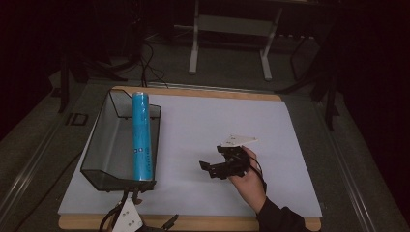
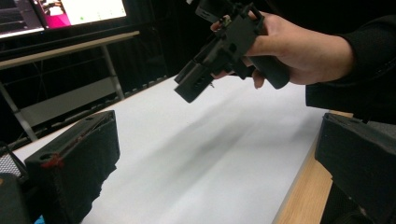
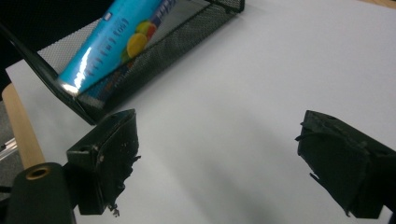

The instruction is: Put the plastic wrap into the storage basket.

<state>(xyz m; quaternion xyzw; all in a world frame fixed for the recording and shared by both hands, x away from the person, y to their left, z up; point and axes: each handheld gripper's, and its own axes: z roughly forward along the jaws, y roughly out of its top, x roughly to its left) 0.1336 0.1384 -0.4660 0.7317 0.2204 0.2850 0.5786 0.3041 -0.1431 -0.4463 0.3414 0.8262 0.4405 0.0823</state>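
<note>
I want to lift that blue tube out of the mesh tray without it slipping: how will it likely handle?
The blue tube looks round and glossy, so it may roll or slip between pads. It spans the mesh tray lengthwise, probably stiff, and may tip if gripped near one end.

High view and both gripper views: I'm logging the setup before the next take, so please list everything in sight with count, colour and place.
Tube: one, bright blue, lying lengthwise along the basket's right wall.
Mesh basket: one, black, on the sheet's left part.
Sheet: one, white, covering the board.
Board: one, wooden, under the sheet.
Table frame: one, grey, on the floor beyond.
Left gripper: one, black, near edge below the basket, jaws apart.
Right gripper: one, black, over the sheet's middle, jaws wide, nothing between.
Right hand: one, dark sleeve.
</note>
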